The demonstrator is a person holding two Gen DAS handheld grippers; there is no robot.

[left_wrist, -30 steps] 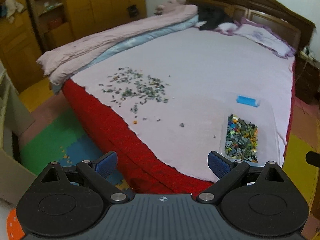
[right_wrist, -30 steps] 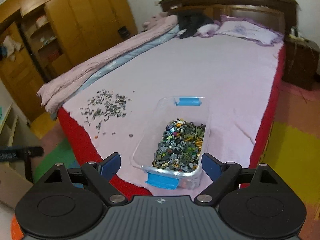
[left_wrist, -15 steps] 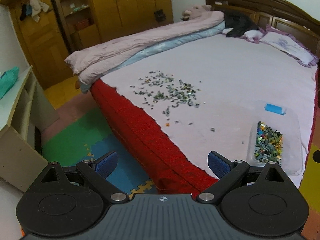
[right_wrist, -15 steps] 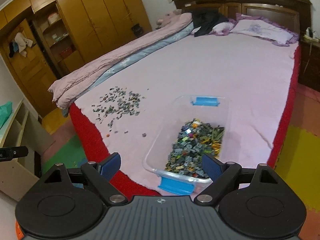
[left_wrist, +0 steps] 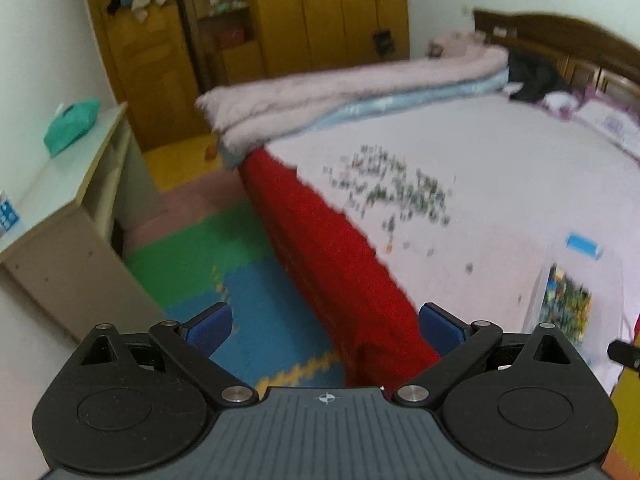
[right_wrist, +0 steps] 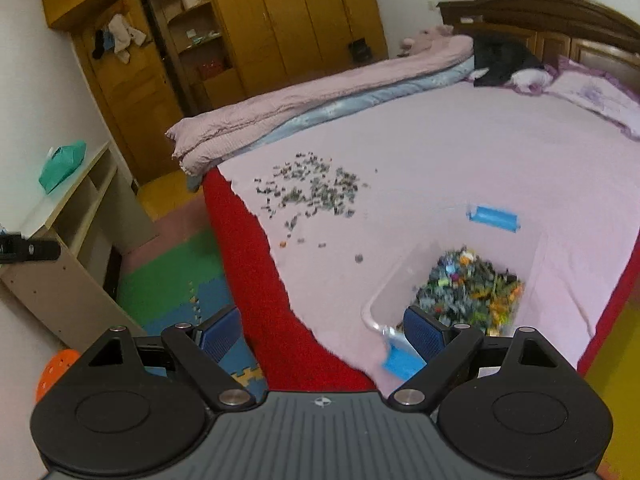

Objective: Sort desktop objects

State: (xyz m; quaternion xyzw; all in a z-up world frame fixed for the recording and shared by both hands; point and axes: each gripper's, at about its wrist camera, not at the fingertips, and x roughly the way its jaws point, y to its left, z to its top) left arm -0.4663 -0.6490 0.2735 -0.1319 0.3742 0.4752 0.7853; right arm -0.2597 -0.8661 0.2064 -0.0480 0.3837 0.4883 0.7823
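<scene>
A scatter of small grey-green pieces lies on the pink bedsheet near the bed's front edge; it also shows in the right wrist view. A clear plastic bin with blue latches, partly filled with mixed coloured pieces, sits to the right of the scatter, and at the right edge of the left wrist view. My left gripper is open and empty, held over the floor short of the bed. My right gripper is open and empty, just short of the bin's near corner.
A rolled pink and blue quilt lies along the bed's far left side. The bed has a red skirt. A beige shelf unit with a green tissue pack stands left. Coloured foam mats cover the floor. Wooden wardrobes line the back wall.
Both views have swung left and pulled back: the bed, scatter and bin have shifted right in frame, and the shelf unit and floor mats have come into view. Both grippers stay open.
</scene>
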